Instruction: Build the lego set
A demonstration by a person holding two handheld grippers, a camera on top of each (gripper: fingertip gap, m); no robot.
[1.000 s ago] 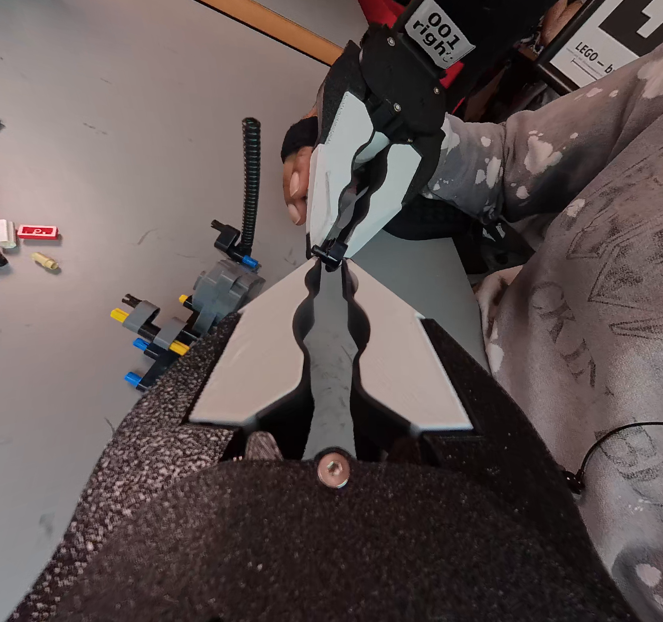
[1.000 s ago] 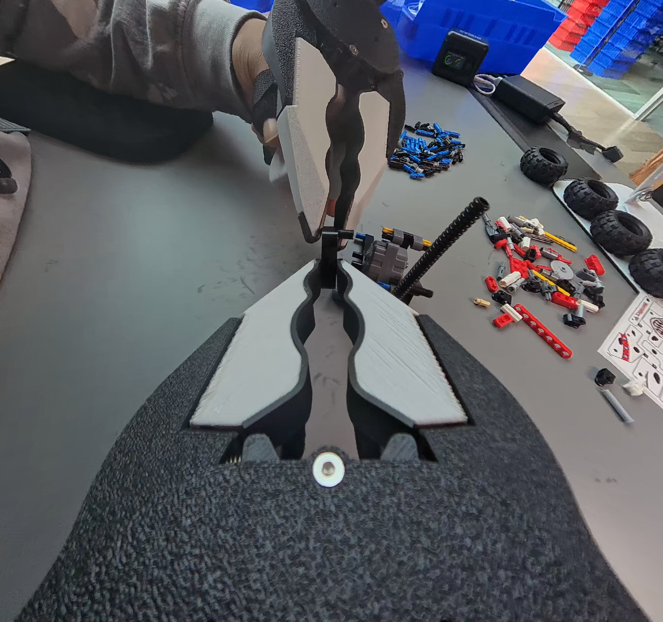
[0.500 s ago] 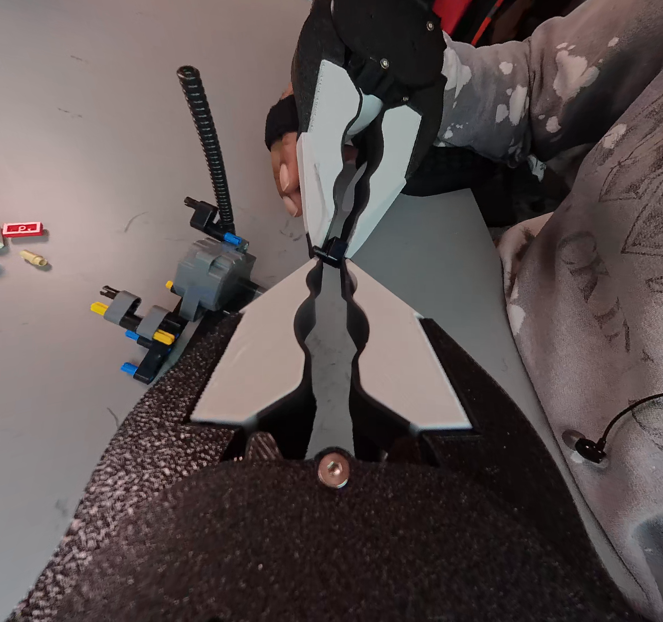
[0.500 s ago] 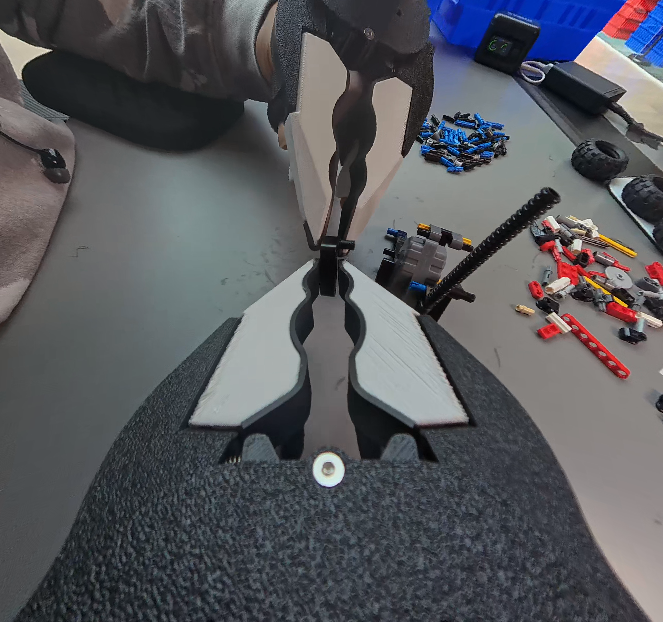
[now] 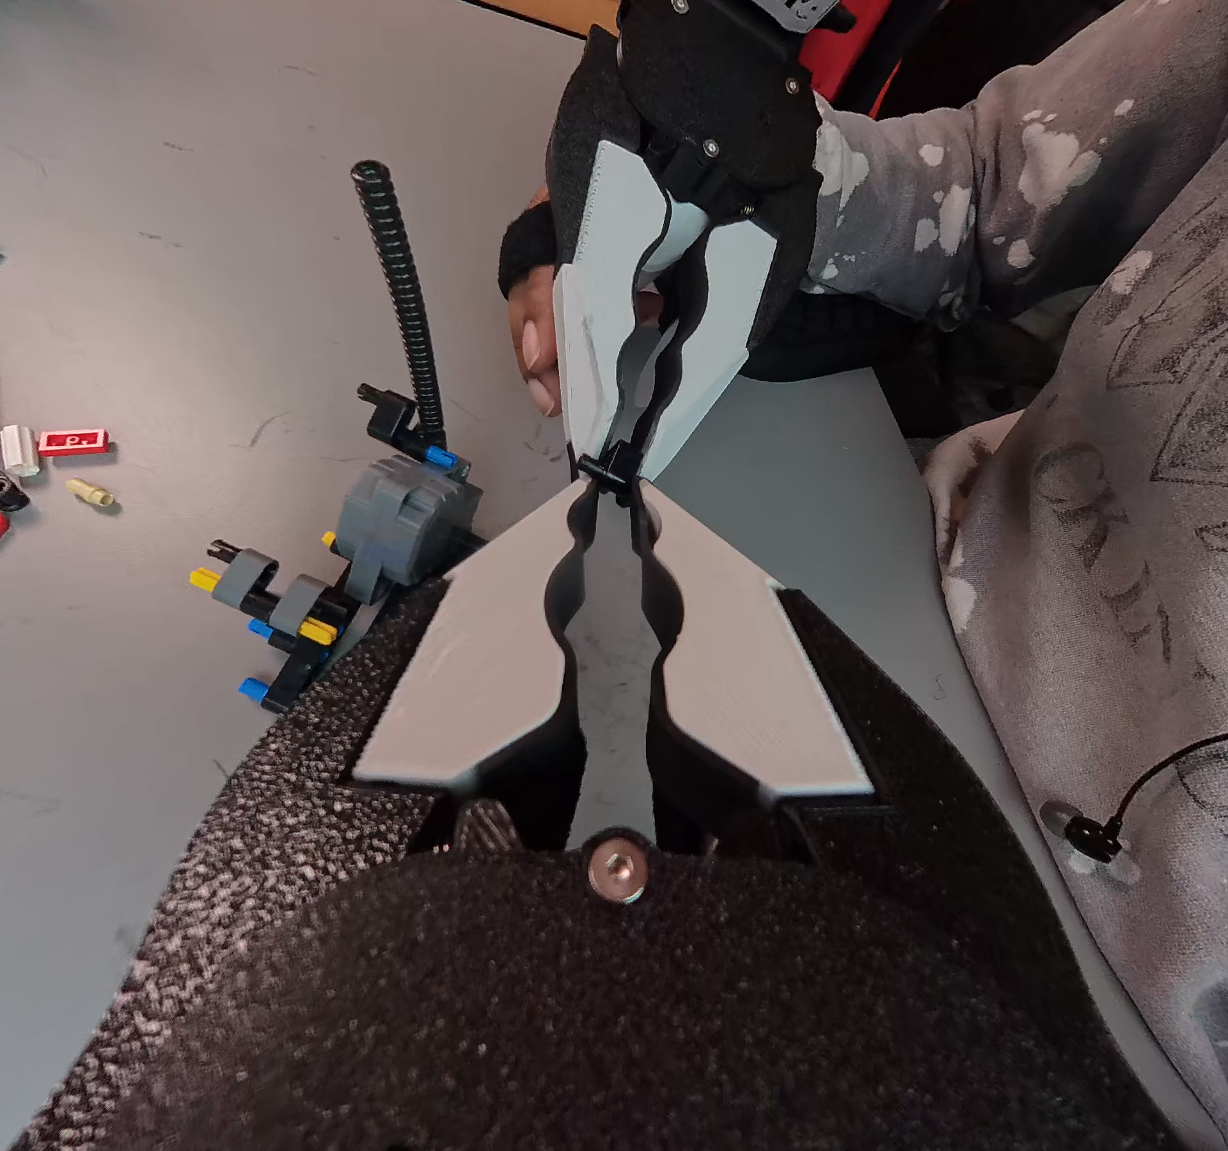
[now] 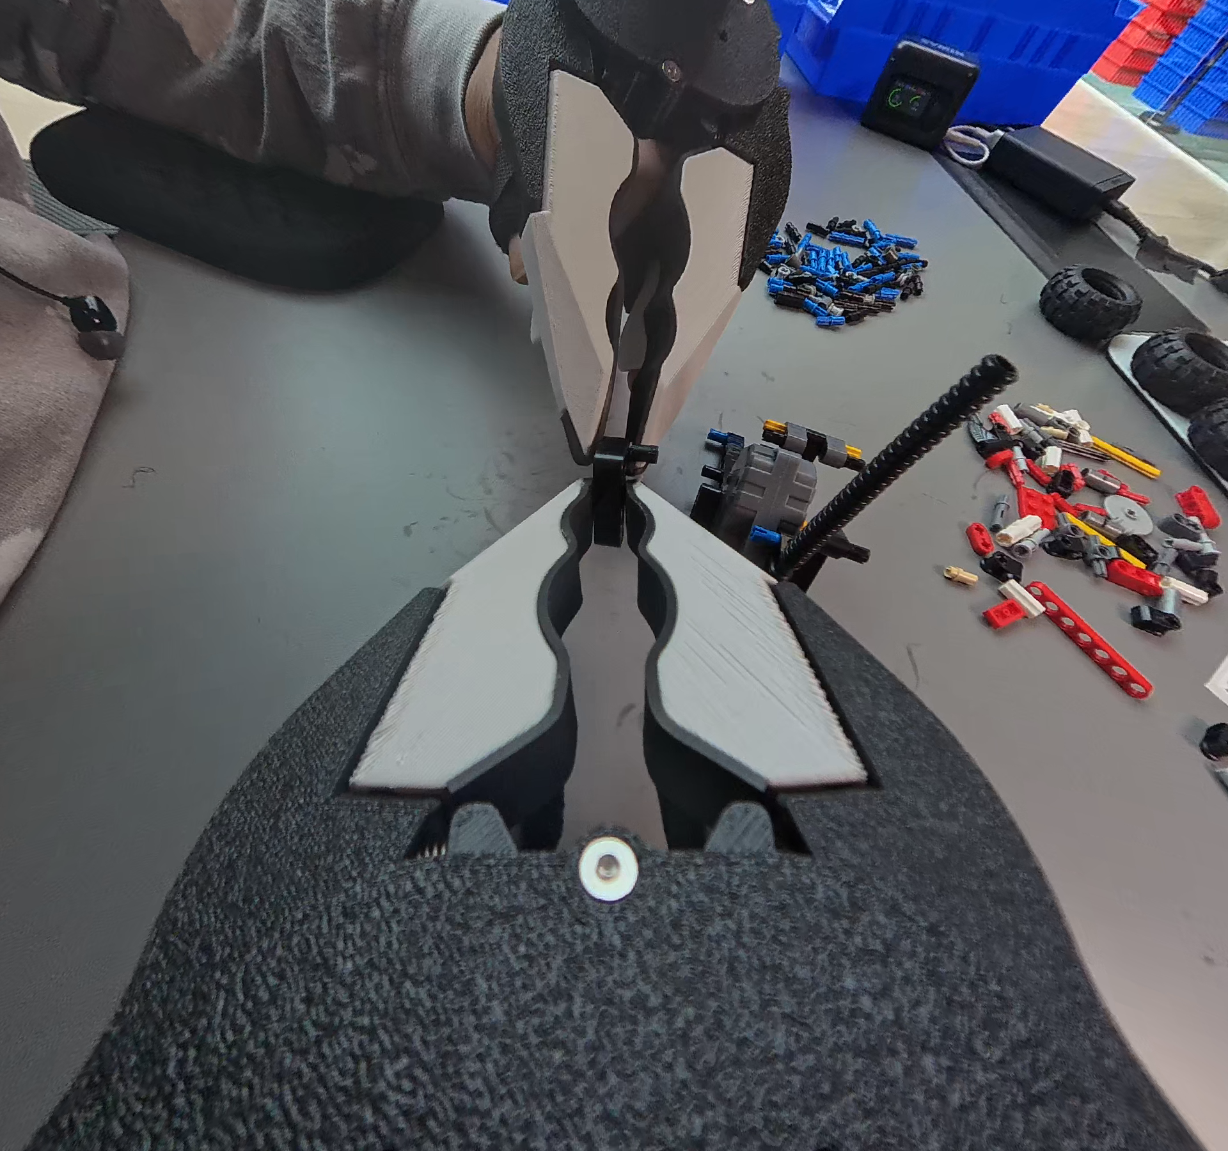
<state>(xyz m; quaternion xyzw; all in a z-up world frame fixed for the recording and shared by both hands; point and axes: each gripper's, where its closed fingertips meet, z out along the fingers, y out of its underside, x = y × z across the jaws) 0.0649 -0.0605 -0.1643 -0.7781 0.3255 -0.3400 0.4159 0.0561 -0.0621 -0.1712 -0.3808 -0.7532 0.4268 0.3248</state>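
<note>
My left gripper (image 5: 611,496) and right gripper (image 6: 608,500) meet tip to tip above the grey table. The right is shut on a small black connector (image 6: 608,514). The left, which comes down from above in the right wrist view (image 6: 614,443), is shut on a short black pin (image 6: 630,455) that touches the connector's top. In the left wrist view the black pieces (image 5: 606,473) sit between my tips and the right gripper (image 5: 608,455). A grey partial assembly (image 5: 399,521) with a black ribbed hose (image 5: 399,295) lies on the table, also seen in the right wrist view (image 6: 771,488).
A pile of blue and black pins (image 6: 844,269), black tyres (image 6: 1090,302) and mixed red, grey and yellow parts (image 6: 1090,521) lie to the right. Blue bins (image 6: 963,23) and a black power adapter (image 6: 1056,169) stand behind. A black arm pad (image 6: 232,209) is at the left. The tips of both grippers are at nearly the same place.
Both grippers have stayed shut and tip to tip, shifting a little together over the table. The pin and the connector have stayed in contact.
</note>
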